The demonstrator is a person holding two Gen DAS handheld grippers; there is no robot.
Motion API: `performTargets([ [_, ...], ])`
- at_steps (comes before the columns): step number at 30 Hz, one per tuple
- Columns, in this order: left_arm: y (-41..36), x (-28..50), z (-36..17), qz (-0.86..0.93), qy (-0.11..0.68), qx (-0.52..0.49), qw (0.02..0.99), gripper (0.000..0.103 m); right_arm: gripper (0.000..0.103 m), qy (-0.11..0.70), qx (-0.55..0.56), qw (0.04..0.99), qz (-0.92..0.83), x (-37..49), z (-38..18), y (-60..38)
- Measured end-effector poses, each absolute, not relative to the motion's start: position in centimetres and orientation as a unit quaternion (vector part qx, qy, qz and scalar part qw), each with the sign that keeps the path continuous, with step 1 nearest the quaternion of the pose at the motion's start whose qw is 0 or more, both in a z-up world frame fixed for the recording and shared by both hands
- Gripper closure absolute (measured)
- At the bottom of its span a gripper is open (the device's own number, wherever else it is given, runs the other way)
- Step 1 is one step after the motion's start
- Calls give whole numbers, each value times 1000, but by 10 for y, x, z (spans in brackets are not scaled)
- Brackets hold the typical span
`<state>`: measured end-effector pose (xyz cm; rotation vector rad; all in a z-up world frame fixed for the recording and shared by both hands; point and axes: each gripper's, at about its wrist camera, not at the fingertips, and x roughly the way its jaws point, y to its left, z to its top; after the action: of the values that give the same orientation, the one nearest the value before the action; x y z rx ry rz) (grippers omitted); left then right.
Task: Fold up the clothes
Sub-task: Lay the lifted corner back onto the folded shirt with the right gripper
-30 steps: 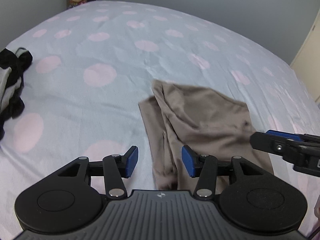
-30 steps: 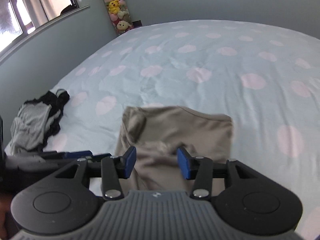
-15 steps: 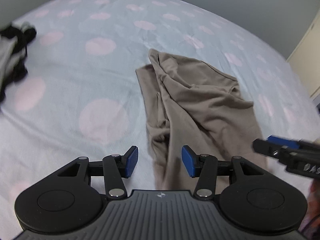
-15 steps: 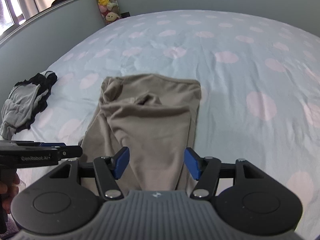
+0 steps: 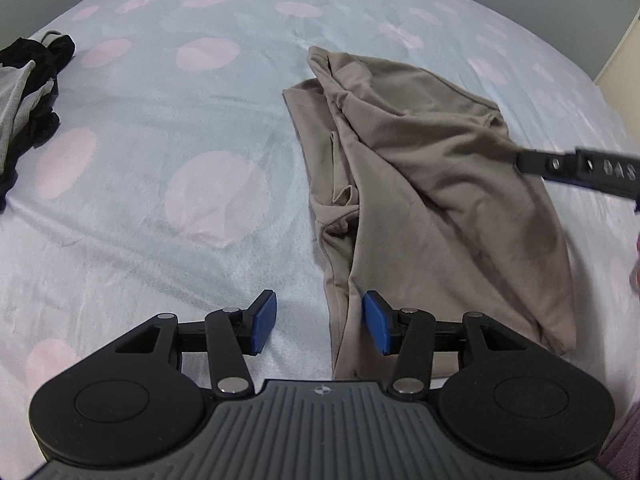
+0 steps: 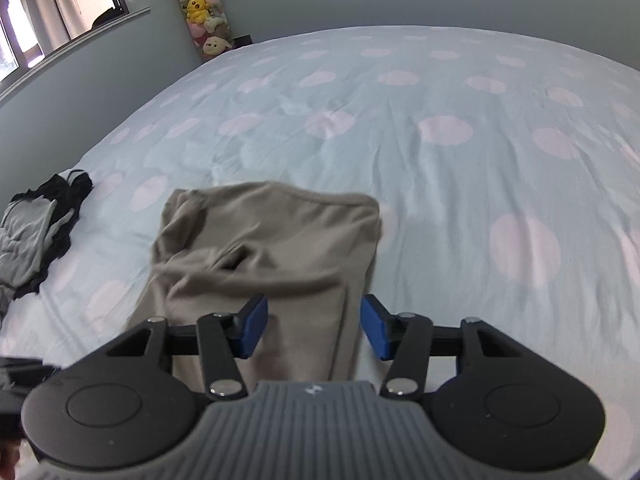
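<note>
A taupe garment [image 5: 420,152] lies crumpled and partly doubled over on the spotted bed sheet [image 5: 160,160]. My left gripper [image 5: 320,322] hovers open over its near left edge; the cloth runs beside the right pad without being pinched. In the right wrist view the same garment [image 6: 272,240] stretches away from my right gripper [image 6: 310,328], whose jaws are closing with the near strip of cloth between them, the pads clear of it. One black finger of the right gripper [image 5: 576,168] reaches in over the garment's right side.
A heap of black and grey clothes [image 5: 24,92] sits at the bed's left edge, also the heap [image 6: 36,232] in the right wrist view. Plush toys [image 6: 202,8] hang in the far corner beside a window [image 6: 60,4]. Pale blue sheet spreads beyond the garment.
Both grippers have dropped closer to the garment's near end. The right jaws stood wider half a second ago and are narrower now. The left jaws kept the same gap.
</note>
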<state>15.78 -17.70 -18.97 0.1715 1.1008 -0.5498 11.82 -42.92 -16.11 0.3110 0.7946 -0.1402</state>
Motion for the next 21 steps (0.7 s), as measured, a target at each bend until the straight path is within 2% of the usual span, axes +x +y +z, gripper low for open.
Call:
performTargets([
  [1,-178,158,-190,-257,515,85,813,57,60,387,152,907,-67,123,-163,-432],
  [3,-180,157,-191,-256,512,94,814,56,61,392,155,905,-61,128,-167,-435],
  [6,-181,155,-192,-256,509,102,816,56,70,395,158,904,-52,131,-170,-437],
  [7,-181,155,-192,-256,509,100,816,56,80,391,153,906,-53,130,-168,-436],
  [9,-179,155,-192,-256,508,95,817,55,90,382,140,912,-56,125,-163,-431],
  [10,-179,155,-191,-255,507,94,818,55,99,376,133,915,-56,120,-159,-427],
  [21,-152,147,-165,-212,480,50,850,56,100,322,59,944,34,60,-112,-352],
])
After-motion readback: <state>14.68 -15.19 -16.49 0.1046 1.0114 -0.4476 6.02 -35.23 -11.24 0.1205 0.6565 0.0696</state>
